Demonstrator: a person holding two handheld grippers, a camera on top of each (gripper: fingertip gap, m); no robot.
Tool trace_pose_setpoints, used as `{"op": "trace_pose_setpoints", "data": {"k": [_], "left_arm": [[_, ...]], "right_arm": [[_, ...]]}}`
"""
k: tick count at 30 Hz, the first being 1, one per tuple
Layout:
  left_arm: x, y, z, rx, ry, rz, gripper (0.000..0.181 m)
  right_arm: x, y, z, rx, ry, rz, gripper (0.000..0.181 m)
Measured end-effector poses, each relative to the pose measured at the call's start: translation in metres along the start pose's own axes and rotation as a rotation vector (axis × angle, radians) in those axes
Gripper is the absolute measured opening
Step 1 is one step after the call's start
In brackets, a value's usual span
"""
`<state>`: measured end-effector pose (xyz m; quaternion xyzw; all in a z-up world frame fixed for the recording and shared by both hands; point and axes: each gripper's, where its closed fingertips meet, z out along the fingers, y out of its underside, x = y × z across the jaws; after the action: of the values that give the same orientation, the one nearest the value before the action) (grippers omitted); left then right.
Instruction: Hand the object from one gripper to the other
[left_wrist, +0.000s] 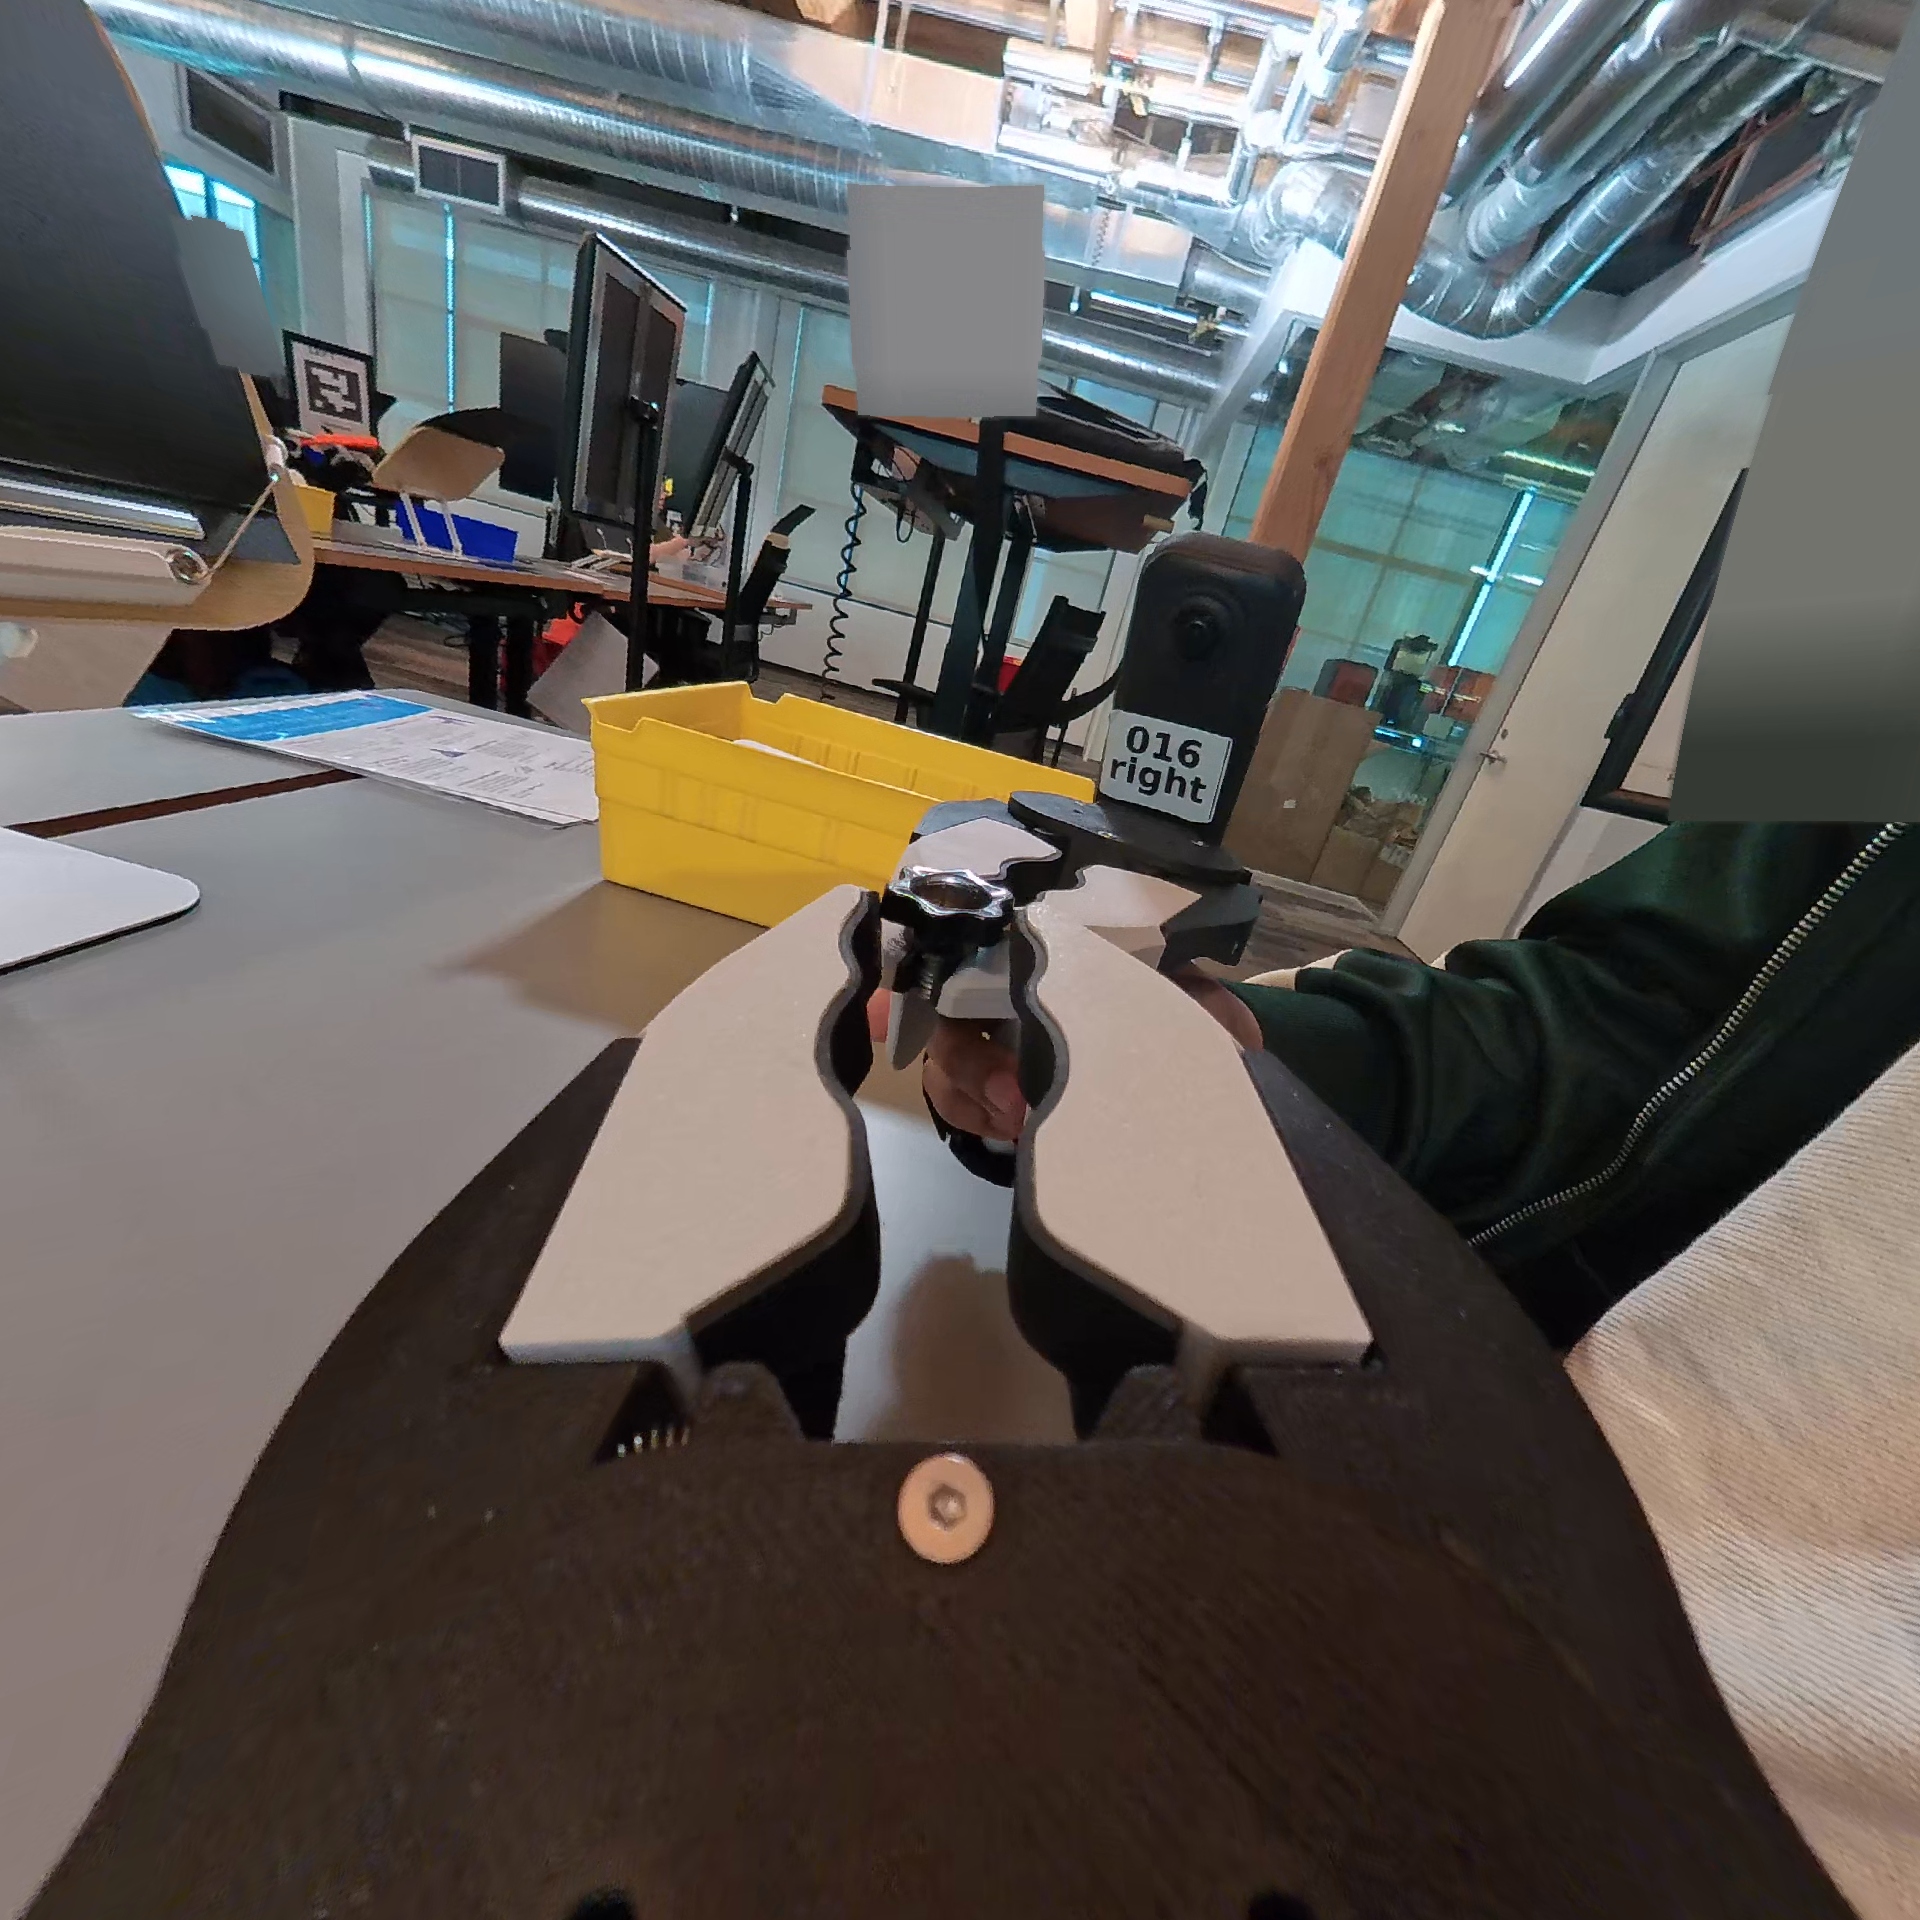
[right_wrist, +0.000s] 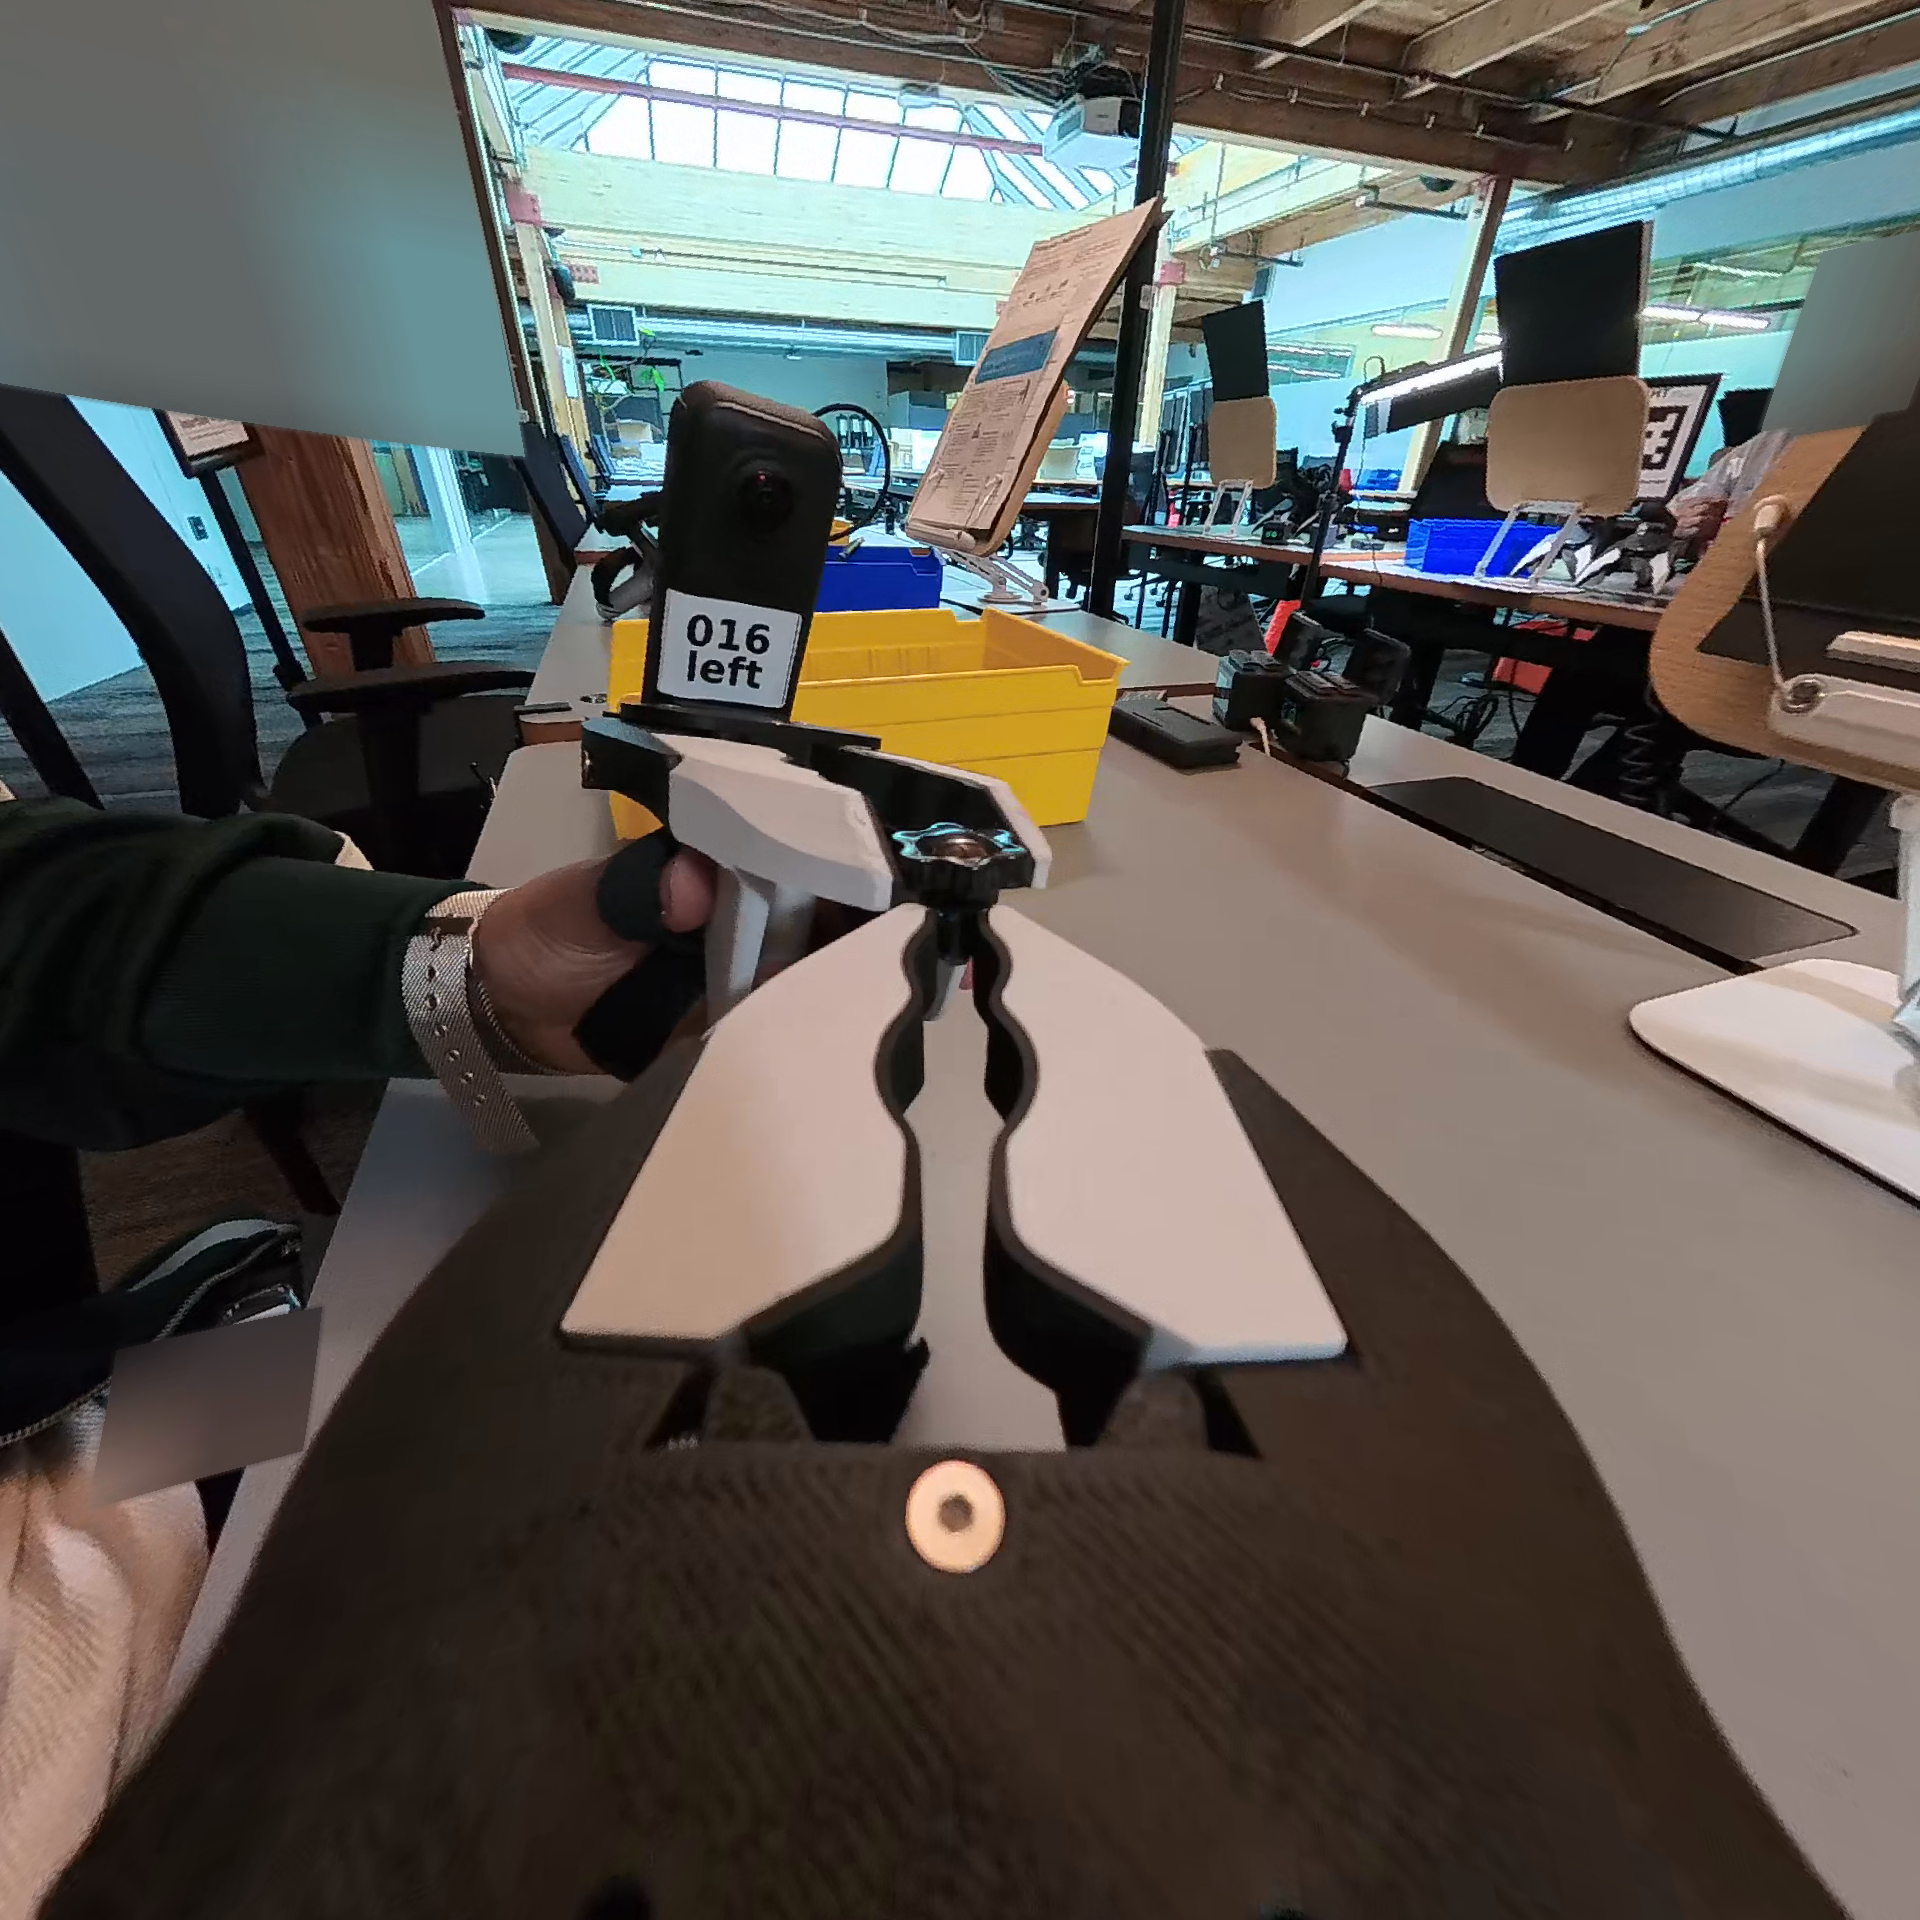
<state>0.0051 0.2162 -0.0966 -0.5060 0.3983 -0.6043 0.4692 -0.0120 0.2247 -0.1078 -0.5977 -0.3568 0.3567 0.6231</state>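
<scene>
A: Where do we stand with the star knob (left_wrist: 947, 902)?

B: Mid-handover, by our reading. It sits in the air above the tabletop (left_wrist: 312, 1039), in front of the yellow bin (left_wrist: 748, 800) near the far edge, with both tongs meeting at it.

A: Who holds it?

B: Our left tongs (left_wrist: 940, 935) have narrowed around the black head, tips at either side. In the right wrist view our right tongs (right_wrist: 954, 951) are drawn in close about the threaded stem under that head (right_wrist: 961, 854). Both look clamped on it, though we cannot tell which grip bears the weight.

A: So which way is it passing?

B: We cannot say from here. The next move calls for one pair to stay firm while the other eases apart, then a straight pull back so the tips do not snag the lobes.

A: Risk?

B: If both let go together, it drops to the tabletop.
</scene>
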Motion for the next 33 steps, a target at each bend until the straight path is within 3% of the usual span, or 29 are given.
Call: {"op": "trace_pose_setpoints", "data": {"k": [2, 6, 11, 16, 26, 33], "left_arm": [[0.0, 0.0, 0.0, -0.002, -0.003, 0.0, 0.023], [-0.005, -0.002, -0.003, 0.002, -0.025, -0.003, 0.023], [-0.009, -0.002, -0.006, 0.002, -0.038, -0.008, 0.023], [-0.013, 0.001, -0.006, -0.017, -0.074, 0.021, 0.023], [-0.015, 0.012, -0.002, -0.12, -0.14, 0.166, 0.024], [-0.016, 0.011, -0.003, -0.076, -0.074, -0.038, 0.024]], "right_arm": [[0.002, 0.0, 0.0, 0.004, 0.008, -0.001, 0.011], [0.015, -0.003, -0.004, 0.027, 0.064, -0.003, 0.045], [0.023, -0.009, -0.011, 0.068, 0.075, 0.014, 0.057], [0.025, -0.018, -0.016, 0.132, 0.053, 0.102, 0.058], [0.023, -0.007, -0.014, 0.064, -0.006, 0.256, 0.034], [0.014, -0.012, -0.016, 0.048, 0.055, -0.164, 0.037]]}}
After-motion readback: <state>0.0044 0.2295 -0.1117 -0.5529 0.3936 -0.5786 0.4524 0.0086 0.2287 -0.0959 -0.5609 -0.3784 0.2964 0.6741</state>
